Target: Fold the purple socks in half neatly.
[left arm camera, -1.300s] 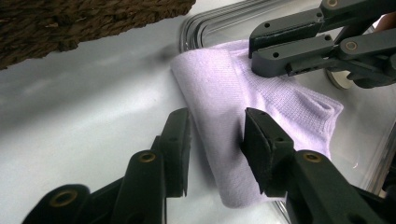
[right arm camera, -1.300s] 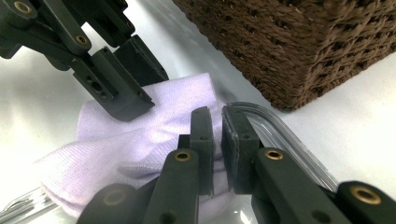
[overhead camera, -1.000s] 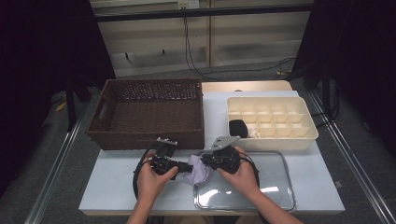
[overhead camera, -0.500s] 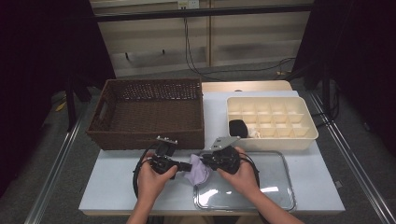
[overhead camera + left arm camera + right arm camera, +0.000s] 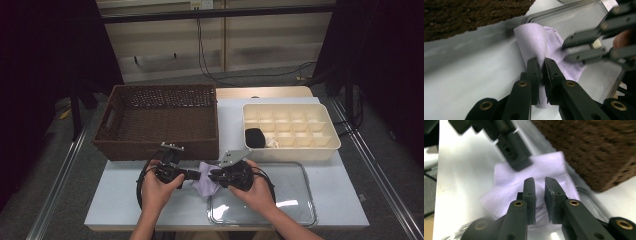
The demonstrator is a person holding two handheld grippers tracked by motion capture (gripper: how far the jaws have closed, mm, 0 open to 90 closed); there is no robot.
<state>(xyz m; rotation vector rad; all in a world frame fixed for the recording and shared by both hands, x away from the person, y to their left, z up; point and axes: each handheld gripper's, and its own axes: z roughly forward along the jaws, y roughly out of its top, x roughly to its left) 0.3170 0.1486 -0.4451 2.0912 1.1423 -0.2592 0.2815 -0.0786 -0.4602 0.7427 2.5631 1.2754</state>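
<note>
Left tool (image 5: 541,67) clamped on lilac cloth (image 5: 536,40), jaws having just closed; right tool (image 5: 539,187) narrow, also pinching the cloth near counter's (image 5: 125,200) front edge. Cloth's underside hidden btwn tools; right-view edges blurred.

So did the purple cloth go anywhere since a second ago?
No. The purple cloth sits where it did, between the wicker basket and the clear tray, with the left gripper and right gripper pinching it.
</note>
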